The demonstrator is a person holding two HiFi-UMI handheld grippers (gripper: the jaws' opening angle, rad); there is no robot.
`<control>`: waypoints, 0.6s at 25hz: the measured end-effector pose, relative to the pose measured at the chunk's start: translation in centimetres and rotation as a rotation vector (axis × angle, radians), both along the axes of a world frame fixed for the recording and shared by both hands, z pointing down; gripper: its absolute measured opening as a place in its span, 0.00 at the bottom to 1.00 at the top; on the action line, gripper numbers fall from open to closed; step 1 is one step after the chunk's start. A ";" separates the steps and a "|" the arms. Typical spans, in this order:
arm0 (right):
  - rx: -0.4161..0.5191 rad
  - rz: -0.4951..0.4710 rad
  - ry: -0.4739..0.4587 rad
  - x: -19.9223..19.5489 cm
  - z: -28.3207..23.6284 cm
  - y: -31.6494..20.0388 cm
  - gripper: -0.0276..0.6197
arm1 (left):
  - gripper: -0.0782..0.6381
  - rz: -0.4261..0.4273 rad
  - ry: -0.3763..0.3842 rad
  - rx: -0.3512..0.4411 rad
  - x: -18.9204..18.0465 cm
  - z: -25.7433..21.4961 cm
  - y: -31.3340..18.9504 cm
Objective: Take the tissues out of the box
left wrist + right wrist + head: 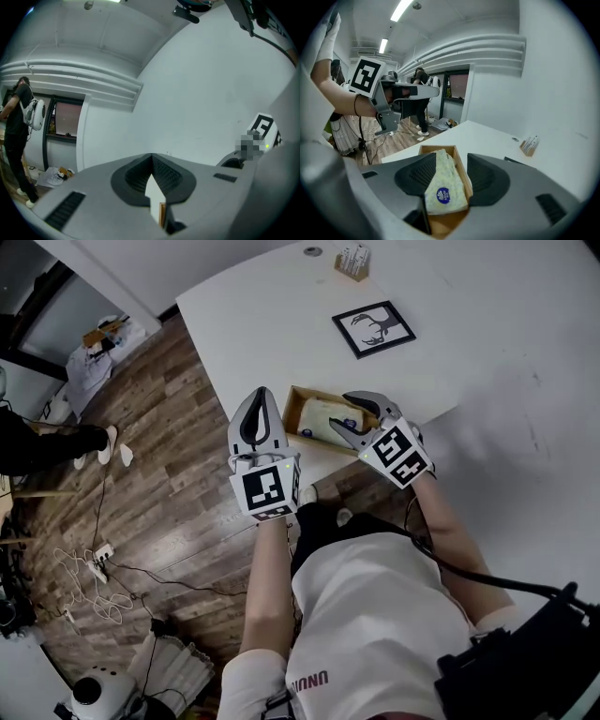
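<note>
White counter [487, 371], wood-plank floor [169, 456] with loose cables [89, 573]. White walls [211, 93], dark-framed window [457, 89], ceiling strip lights [402, 10] on. Framed deer picture [373, 329] lies on counter. Bags [98, 357] on floor by window.

place: office-like room | cues: white table [487, 352], wood-plank floor [169, 427], floor cables [97, 563], ceiling strip lights [404, 10]

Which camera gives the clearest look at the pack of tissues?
The right gripper view: the tissue pack sits close and central, its label showing. The head view shows it small; the left gripper view does not show it.
</note>
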State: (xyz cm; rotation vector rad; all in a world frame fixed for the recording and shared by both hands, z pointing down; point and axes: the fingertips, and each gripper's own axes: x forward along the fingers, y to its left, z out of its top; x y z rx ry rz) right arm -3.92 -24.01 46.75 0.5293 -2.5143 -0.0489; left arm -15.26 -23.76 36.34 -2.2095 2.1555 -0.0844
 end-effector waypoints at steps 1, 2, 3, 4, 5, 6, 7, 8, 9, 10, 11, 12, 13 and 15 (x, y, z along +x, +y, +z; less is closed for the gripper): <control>-0.003 -0.003 0.015 -0.1 0.4 -0.1 0.37 | 0.12 0.007 0.002 -0.007 -0.1 0.3 -0.3; -0.003 -0.009 0.032 -0.3 0.7 -0.2 0.37 | 0.12 0.013 0.002 -0.014 -0.2 0.6 -0.5; -0.005 -0.017 0.047 -0.4 1.1 -0.2 0.37 | 0.12 0.019 0.002 -0.021 -0.3 0.9 -0.8; -0.011 -0.026 0.062 -0.4 1.5 -0.2 0.37 | 0.12 0.025 0.001 -0.028 -0.4 1.3 -1.1; -0.020 -0.037 0.077 -0.5 1.9 -0.2 0.37 | 0.12 0.030 0.001 -0.036 -0.4 1.6 -1.3; -0.028 -0.047 0.091 -0.5 2.2 -0.3 0.37 | 0.12 0.036 0.000 -0.042 -0.4 1.9 -1.6; -0.035 -0.056 0.105 -0.6 2.5 -0.3 0.36 | 0.12 0.044 -0.001 -0.048 -0.3 2.2 -1.9; -0.042 -0.063 0.117 -0.7 2.8 -0.3 0.37 | 0.12 0.056 -0.003 -0.053 -0.2 2.6 -2.1; -0.051 -0.068 0.131 -0.7 3.2 -0.4 0.37 | 0.12 0.069 -0.003 -0.059 0.0 2.9 -2.2; -0.060 -0.071 0.144 -0.7 3.6 -0.4 0.37 | 0.12 0.081 -0.002 -0.067 0.1 3.2 -2.3; -0.068 -0.074 0.156 -0.8 3.9 -0.4 0.37 | 0.12 0.089 0.000 -0.075 0.1 3.5 -2.5; -0.076 -0.077 0.165 -0.8 4.2 -0.4 0.36 | 0.12 0.094 0.003 -0.083 0.1 3.8 -2.6; -0.084 -0.082 0.171 -0.9 4.4 -0.4 0.36 | 0.12 0.096 0.006 -0.090 0.1 4.1 -2.7; -0.099 -0.091 0.180 -1.0 4.9 -0.4 0.36 | 0.12 0.096 0.009 -0.105 -0.1 4.8 -3.0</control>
